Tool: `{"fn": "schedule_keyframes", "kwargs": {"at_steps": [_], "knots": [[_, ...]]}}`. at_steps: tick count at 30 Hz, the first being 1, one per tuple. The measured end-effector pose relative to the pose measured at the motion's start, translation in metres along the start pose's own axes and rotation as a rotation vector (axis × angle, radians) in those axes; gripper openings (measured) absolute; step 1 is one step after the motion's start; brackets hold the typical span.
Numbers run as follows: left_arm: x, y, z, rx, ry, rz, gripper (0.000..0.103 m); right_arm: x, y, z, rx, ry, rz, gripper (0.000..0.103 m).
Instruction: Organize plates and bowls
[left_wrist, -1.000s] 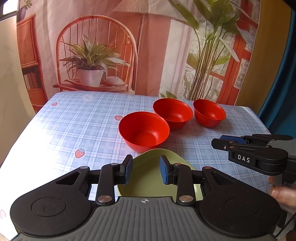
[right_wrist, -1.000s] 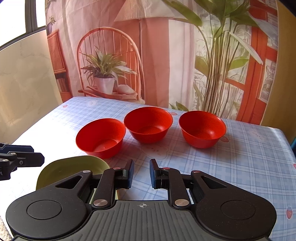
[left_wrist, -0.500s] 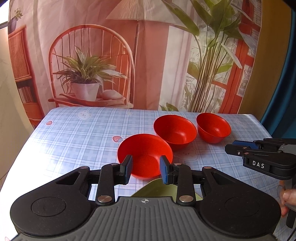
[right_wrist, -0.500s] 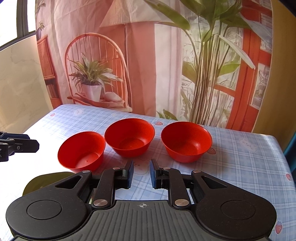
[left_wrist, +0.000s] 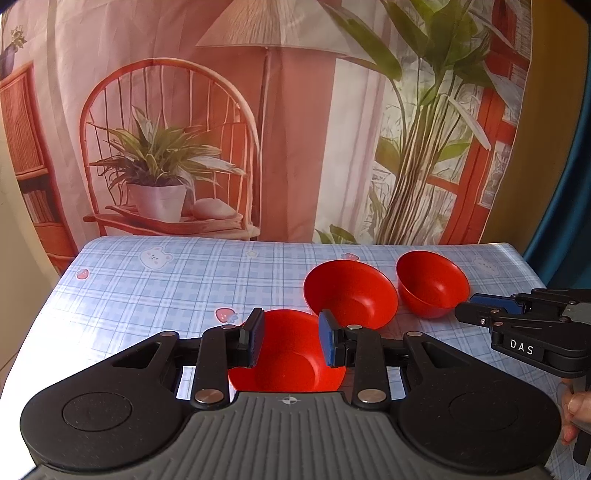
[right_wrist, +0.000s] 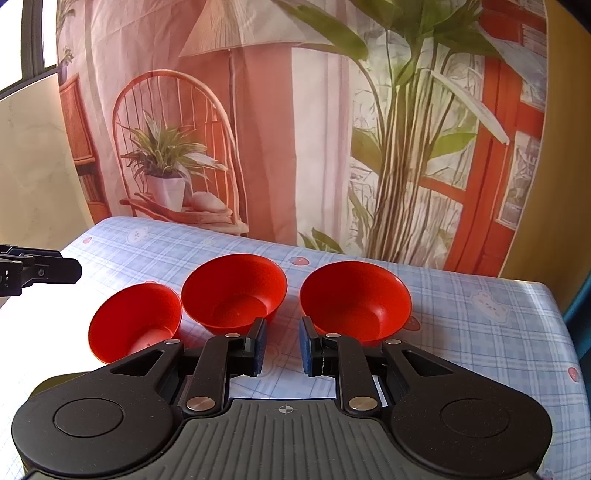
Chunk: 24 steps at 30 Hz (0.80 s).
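Both grippers are held above the near edge of the bench (right_wrist: 480, 306), nothing gripped: the left gripper (left_wrist: 291, 341) is seen with its jaws apart, framing the nearest red bowl (left_wrist: 288, 362), and the right gripper (right_wrist: 281, 345) is likewise parted, hanging in front of the gap between the middle bowl (right_wrist: 234, 291) and the right-hand bowl (right_wrist: 355, 302). Three red bowls are lined up in a row on the checked cloth, standing separately, none nested. No plate is visible now. An approach step is judged to be in hand. Next, a rim must be straddled by one finger inside and one outside, then clamped and lifted for stacking.
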<state>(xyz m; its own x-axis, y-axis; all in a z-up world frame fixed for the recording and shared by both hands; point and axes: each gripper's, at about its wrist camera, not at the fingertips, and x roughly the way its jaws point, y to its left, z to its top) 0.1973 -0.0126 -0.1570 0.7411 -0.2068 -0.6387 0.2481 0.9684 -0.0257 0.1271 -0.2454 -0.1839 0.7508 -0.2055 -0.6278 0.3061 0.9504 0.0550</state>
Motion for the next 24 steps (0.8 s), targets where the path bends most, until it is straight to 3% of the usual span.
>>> {"fn": "schedule_keyframes", "kwargs": {"at_steps": [14, 24], "knots": [[0.040, 0.010, 0.031, -0.012, 0.016, -0.007, 0.033, 0.023, -0.023, 0.029, 0.018, -0.019, -0.027, 0.018], [0.089, -0.001, 0.037, 0.013, 0.085, -0.051, 0.033, 0.058, -0.019, 0.026, 0.050, 0.023, 0.004, 0.018]]}}
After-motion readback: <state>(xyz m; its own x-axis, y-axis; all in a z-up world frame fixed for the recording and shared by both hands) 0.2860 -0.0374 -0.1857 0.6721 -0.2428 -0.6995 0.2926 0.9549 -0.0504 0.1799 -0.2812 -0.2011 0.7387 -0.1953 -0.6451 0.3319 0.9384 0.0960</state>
